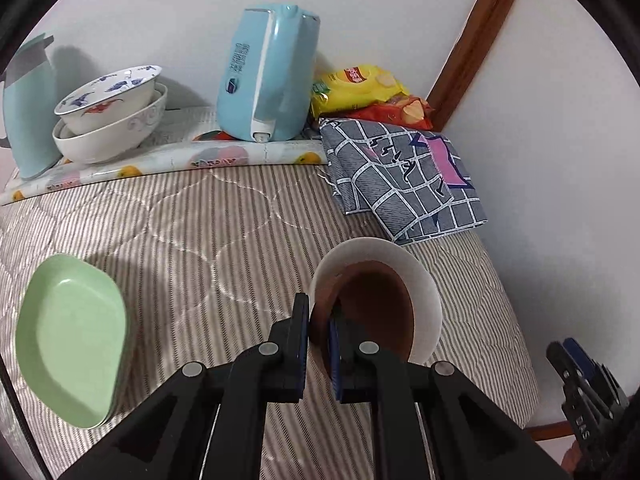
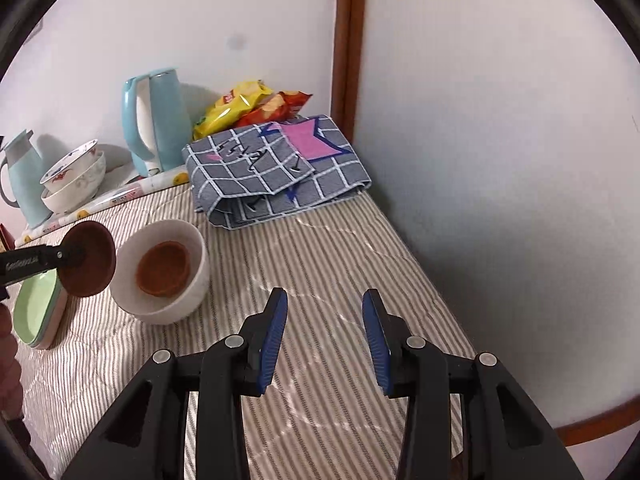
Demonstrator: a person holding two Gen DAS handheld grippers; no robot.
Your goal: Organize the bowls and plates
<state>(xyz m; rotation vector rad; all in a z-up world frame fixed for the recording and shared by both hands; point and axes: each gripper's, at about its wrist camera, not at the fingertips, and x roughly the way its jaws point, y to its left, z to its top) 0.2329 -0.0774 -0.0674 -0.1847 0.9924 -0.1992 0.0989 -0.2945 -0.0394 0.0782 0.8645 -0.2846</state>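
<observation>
Blue-padded fingers of the left gripper [image 1: 319, 322] are clamped on the rim of a small brown bowl [image 2: 89, 258], holding it tilted just beside the white bowl [image 2: 192, 280], where 1 matching brown bowl [image 2: 163, 267] already sits, so nesting looks like the aim. The right gripper [image 2: 325, 334] hangs with its fingers apart and nothing between them over the striped quilted cover [image 2: 340, 248]. Glazed, smooth dishes wait nearby: stacked green plates [image 1: 72, 340] to the left, and 2 patterned bowls [image 1: 110, 114] nested near the blue kettle [image 1: 268, 76].
</observation>
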